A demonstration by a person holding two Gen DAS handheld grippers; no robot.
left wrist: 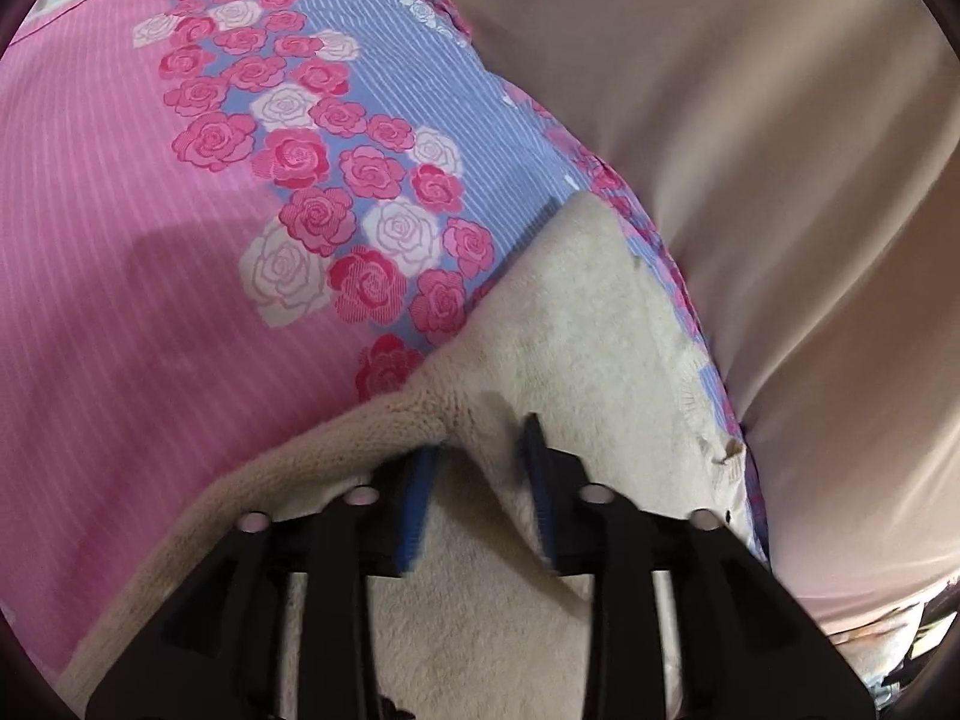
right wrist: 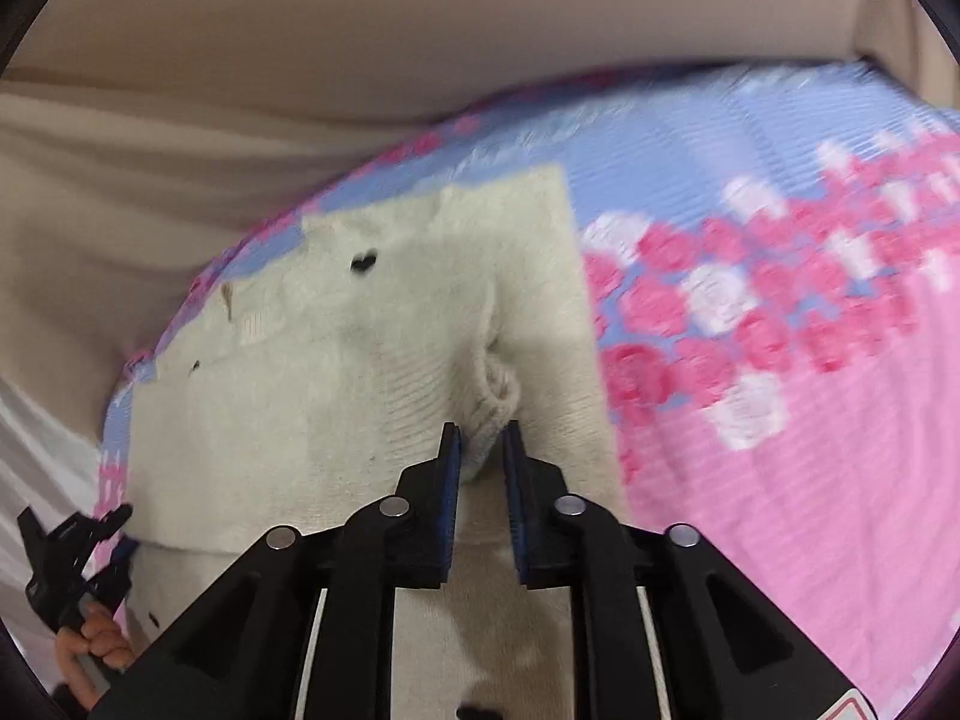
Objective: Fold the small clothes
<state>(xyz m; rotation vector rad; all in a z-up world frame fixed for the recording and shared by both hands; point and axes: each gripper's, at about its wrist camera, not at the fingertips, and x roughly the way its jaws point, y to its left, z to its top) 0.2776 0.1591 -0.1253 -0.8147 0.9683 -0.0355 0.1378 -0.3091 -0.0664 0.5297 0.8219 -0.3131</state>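
A small cream knitted sweater (right wrist: 360, 360) with small black marks lies on a pink and blue rose-print bedsheet (right wrist: 810, 450). It also shows in the left wrist view (left wrist: 570, 330). My right gripper (right wrist: 483, 438) is shut on a bunched fold of the sweater's knit and holds it just above the garment. My left gripper (left wrist: 480, 438) is pressed into the sweater, its jaws a little apart with cream knit folded between them. The left gripper also shows at the lower left of the right wrist view (right wrist: 72, 546), at the sweater's left edge.
The rose-print sheet (left wrist: 150, 240) covers the bed. A beige padded headboard or cushion (left wrist: 750, 150) runs along the sheet's far edge, and it shows in the right wrist view too (right wrist: 300, 30). A person's hand (right wrist: 96, 642) holds the left gripper.
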